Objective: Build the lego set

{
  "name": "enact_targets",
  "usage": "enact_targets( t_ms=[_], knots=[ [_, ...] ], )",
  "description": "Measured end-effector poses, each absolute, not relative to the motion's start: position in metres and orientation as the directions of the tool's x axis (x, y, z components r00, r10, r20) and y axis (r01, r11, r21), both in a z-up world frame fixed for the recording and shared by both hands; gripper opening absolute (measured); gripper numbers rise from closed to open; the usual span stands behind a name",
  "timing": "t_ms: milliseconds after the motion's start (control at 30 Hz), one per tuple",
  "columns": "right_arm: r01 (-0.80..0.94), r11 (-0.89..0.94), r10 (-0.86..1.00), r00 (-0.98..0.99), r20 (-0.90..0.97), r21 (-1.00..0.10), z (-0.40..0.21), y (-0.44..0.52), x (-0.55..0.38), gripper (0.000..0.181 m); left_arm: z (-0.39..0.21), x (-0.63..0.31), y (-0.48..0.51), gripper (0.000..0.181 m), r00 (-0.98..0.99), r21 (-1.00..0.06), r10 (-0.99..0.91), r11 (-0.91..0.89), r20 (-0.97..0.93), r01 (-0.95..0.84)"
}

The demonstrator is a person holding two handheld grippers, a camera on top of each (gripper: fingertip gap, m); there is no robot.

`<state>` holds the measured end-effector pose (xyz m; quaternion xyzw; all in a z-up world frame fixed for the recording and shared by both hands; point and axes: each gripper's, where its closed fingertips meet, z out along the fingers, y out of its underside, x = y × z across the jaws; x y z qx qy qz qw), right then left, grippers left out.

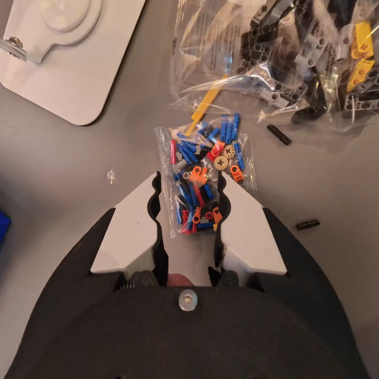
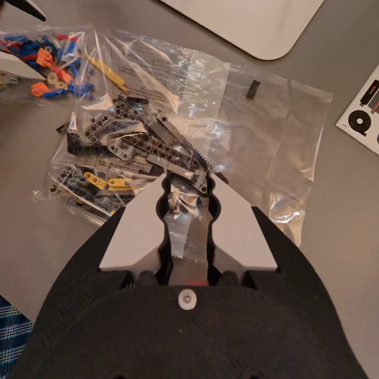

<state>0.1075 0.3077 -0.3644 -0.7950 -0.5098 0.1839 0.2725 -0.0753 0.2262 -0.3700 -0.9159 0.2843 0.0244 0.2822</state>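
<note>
My left hand-held gripper hangs over the small bag of pins, its fingers spread wide, one on each side of the bag's near half, gripping nothing. The small bag lies flat on the grey desk, packed with blue, red, orange and black bits (a tan gear among them). Two loose black pins lie on the desk to the right, well apart.

My right hand-held gripper is over the big bag, which lies on the desk with grey beams and yellow pieces inside. Its fingers stand apart with crumpled plastic between them; I cannot tell whether they pinch it. A sticker sheet lies on the right, and a white base sits beyond the big bag.
</note>
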Motion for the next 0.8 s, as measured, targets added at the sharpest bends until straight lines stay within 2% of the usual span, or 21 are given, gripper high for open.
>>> enact_targets(
  t_ms=[33, 200, 567, 800],
  knots=[
    [0.710, -0.334, 0.910, 0.413, -0.017, -0.619, -0.365, 0.308, 0.108, 0.032, -0.370, -0.075, 0.229, 0.051, 0.835, -0.497, -0.509, -0.680, -0.209, -0.539],
    [0.709, -0.352, 0.903, 0.429, -0.022, -0.612, -0.366, 0.312, 0.114, 0.033, -0.371, -0.073, 0.247, 0.044, 0.834, -0.483, -0.507, -0.686, -0.220, -0.544],
    [0.653, -0.430, 0.852, 0.522, -0.041, -0.624, -0.366, 0.328, 0.132, 0.031, -0.371, -0.068, 0.288, 0.046, 0.845, -0.520, -0.491, -0.675, -0.211, -0.523],
    [0.643, -0.413, 0.856, 0.516, -0.033, -0.644, -0.358, 0.328, 0.133, 0.043, -0.366, -0.074, 0.295, 0.063, 0.861, -0.544, -0.455, -0.674, -0.228, -0.500]
  ],
)
